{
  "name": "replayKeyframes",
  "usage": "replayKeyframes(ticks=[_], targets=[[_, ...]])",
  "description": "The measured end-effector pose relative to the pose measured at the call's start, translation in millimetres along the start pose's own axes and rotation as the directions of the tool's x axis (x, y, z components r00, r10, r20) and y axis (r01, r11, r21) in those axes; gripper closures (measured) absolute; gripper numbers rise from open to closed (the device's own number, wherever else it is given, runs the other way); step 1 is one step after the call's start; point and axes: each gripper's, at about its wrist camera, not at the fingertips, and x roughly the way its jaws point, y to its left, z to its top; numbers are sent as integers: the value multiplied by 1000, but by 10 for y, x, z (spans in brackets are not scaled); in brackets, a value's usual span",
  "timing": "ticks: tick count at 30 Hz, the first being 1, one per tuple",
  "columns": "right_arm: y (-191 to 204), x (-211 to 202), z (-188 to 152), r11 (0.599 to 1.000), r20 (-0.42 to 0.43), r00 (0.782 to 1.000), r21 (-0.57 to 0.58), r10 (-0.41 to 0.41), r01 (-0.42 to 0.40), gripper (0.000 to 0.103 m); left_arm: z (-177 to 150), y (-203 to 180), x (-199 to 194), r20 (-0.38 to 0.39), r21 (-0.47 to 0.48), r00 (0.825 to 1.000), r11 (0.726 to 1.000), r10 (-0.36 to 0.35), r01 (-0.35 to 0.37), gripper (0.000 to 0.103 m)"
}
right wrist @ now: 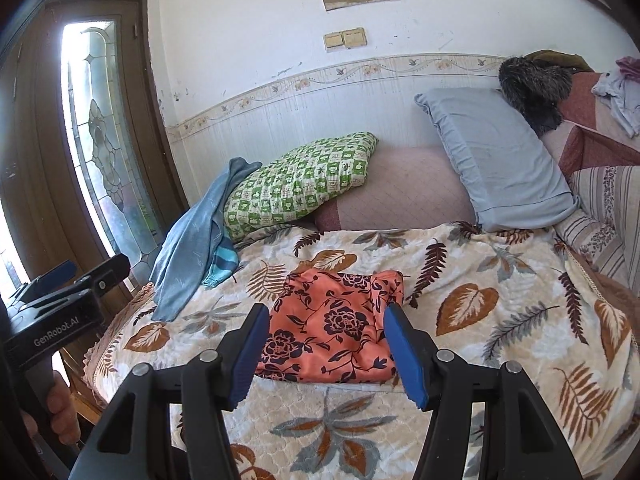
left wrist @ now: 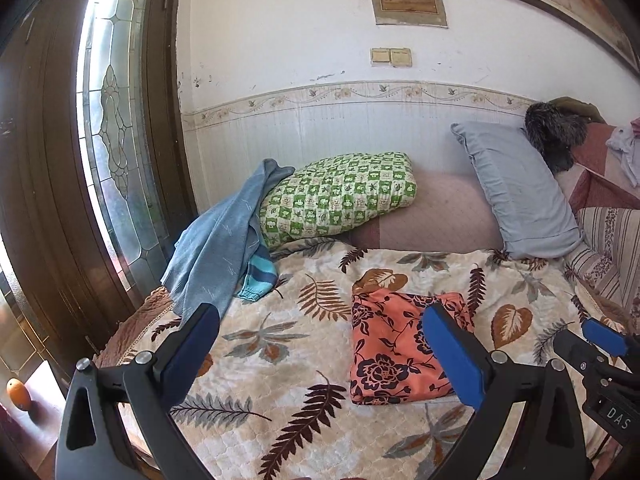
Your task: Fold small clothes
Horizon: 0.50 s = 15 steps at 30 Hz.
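A small orange garment with dark flowers (left wrist: 394,344) lies folded into a rough rectangle on the leaf-patterned blanket (left wrist: 280,344); it also shows in the right wrist view (right wrist: 332,328). My left gripper (left wrist: 320,344) is open and empty, held above the blanket just left of the garment. My right gripper (right wrist: 326,354) is open and empty, held above the garment's near edge, its fingers on either side. The right gripper also shows at the right edge of the left wrist view (left wrist: 604,340). The left gripper's body shows at the far left of the right wrist view (right wrist: 68,288).
A blue garment (left wrist: 216,248) hangs over a green checked pillow (left wrist: 340,196) at the back left. A grey-blue pillow (left wrist: 516,188) leans at the back right, with dark furry clothing (left wrist: 554,136) behind. A wooden door with glass (left wrist: 116,120) stands left of the bed.
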Motion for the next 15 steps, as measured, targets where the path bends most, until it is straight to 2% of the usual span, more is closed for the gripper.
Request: replayKeyframes(ticks=[8, 15], targets=[[-70, 14, -47, 1000, -21, 1000, 10, -8, 8, 40, 2, -16, -39, 4, 4, 1000, 1000, 0, 0, 2], [-31, -5, -25, 1000, -3, 1000, -2, -4, 4, 40, 28, 13, -79, 9, -13, 1000, 1000, -11, 11, 0]])
